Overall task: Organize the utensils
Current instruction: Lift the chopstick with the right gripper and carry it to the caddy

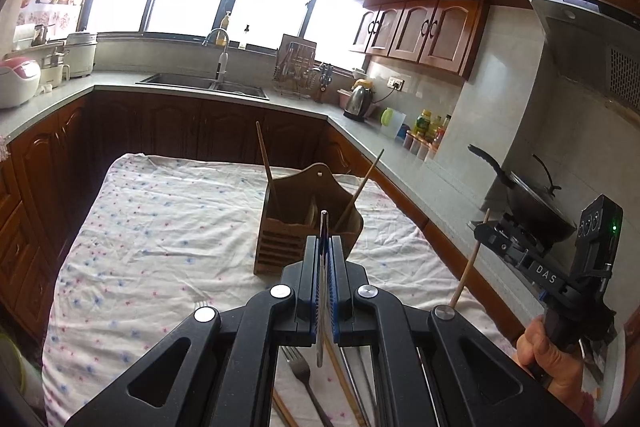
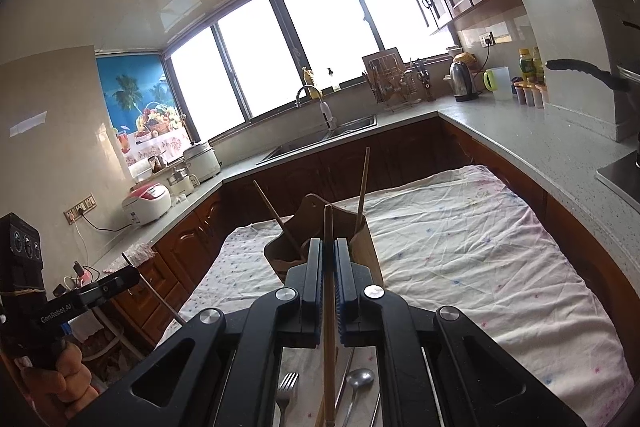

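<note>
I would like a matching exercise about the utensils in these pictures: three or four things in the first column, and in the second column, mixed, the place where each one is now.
Things:
1. wooden chopstick
2. flat metal utensil
3. fork
4. spoon

Places:
A. clamped in the left gripper
B. lying on the cloth, to the right of the held chopstick in the right wrist view
C. clamped in the right gripper
D. lying on the cloth, to the left of the held chopstick in the right wrist view

Pairs: 1-C, 2-A, 3-D, 4-B
</note>
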`<state>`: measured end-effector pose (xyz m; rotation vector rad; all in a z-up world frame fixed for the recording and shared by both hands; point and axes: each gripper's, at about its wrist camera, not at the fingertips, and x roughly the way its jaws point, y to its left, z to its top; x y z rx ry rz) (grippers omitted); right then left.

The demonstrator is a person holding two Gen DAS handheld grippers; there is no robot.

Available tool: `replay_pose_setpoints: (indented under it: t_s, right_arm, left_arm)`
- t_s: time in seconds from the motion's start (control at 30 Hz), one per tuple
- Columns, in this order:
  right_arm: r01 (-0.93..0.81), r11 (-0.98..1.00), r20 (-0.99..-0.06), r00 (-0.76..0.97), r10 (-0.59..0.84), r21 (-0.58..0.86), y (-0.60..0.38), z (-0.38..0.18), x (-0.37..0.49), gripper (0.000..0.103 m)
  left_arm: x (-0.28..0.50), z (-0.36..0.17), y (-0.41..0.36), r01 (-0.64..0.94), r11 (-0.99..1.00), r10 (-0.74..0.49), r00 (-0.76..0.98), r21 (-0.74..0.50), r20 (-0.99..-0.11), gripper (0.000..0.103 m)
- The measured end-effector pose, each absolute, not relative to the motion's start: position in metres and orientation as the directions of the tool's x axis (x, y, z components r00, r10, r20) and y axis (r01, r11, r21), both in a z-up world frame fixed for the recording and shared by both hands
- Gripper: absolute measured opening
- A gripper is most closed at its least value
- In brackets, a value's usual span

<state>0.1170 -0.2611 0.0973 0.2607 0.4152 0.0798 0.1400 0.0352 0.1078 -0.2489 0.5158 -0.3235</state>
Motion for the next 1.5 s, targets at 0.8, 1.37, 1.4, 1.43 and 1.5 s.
replay_pose_setpoints:
  t_s: [0.8,1.37,1.4,1.43,1.5]
  right_arm:
    - [-0.028,0.971,-0.244,0.966,0.088,0.238,-0.266,0.152,0.222,0.005]
    - [0.011,0.974,-0.188,0.982,0.033,0.228,-0.273,0.117,0.286,0.005]
    - [0.014,0.973,-0.191,0.981,0.031,0.232,-0.273,0.109,0.286,0.005]
    - [0.015,0.972,-0.193,0.981,0.031,0.236,-0.273,0.103,0.286,0.005]
    - [0.021,0.969,-0.196,0.980,0.028,0.245,-0.274,0.090,0.284,0.005]
  left_arm:
    - [0.222,0.144,0.047,0.258,0.927,-0.339,0.887,-0.273,-0.314,0.002]
    - [0.335,0.105,0.043,0.215,0.930,-0.312,0.890,-0.297,-0.333,0.002]
    - [0.341,0.096,0.043,0.208,0.929,-0.311,0.887,-0.306,-0.341,0.002]
    - [0.344,0.091,0.043,0.203,0.928,-0.310,0.884,-0.311,-0.349,0.002]
    - [0.353,0.079,0.042,0.197,0.925,-0.314,0.878,-0.324,-0.362,0.002]
